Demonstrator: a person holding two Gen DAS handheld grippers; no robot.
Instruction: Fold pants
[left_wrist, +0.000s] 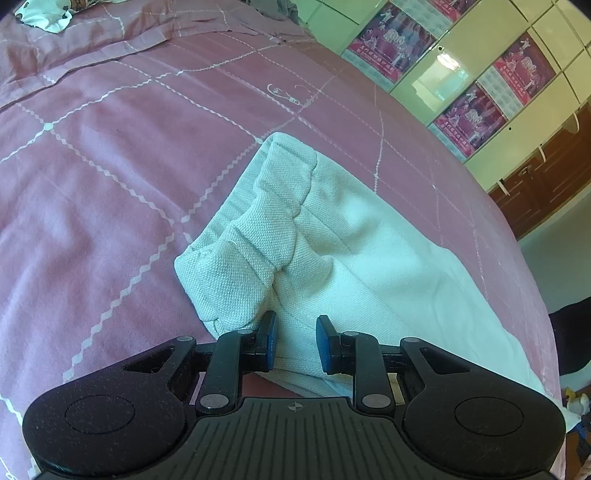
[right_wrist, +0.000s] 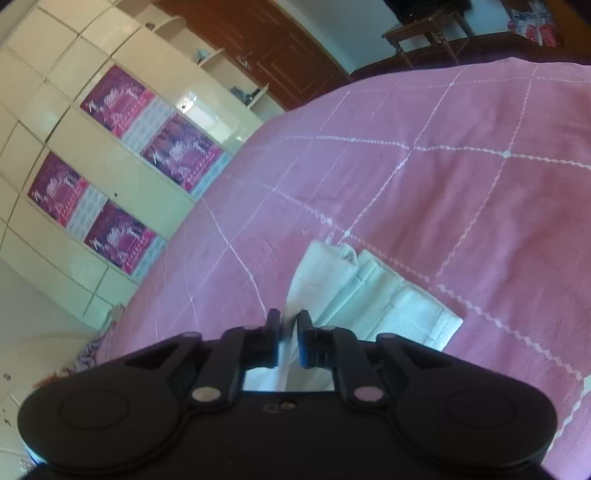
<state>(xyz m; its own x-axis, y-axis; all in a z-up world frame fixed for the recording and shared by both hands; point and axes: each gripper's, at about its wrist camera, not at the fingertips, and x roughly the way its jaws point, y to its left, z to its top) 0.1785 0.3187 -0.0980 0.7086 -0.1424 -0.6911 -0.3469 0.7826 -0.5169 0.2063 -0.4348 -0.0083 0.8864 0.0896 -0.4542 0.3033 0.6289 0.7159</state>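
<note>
One wide pink bedspread (left_wrist: 110, 155) with white zigzag grid lines, filling most of both views and carrying everything else. Cream cupboard doors (right_wrist: 122, 177) with magenta posters beyond the bed's far edge, dark wooden doors further along. Pale mint-white pants (left_wrist: 332, 240) lying on the spread, elastic waistband end bunched and turned over on itself toward the middle of the bed, the legs running back past the camera toward the bed's edge. Looks partly folded at best: cloth doubled lengthwise perhaps, waistband still rumpled, no neat compact stack yet; crosswise folds and smoothing judged still to do. Left gripper (left_wrist: 295, 341) low over the fabric just behind the bunched waistband, jaws apart, blue pads clear of the cloth on either side, nothing held. Right gripper (right_wrist: 289, 334) at another edge of the pants, jaws nearly together and pinching a thin raised ridge of the white fabric between them, hemmed end spread flat just beyond.
</note>
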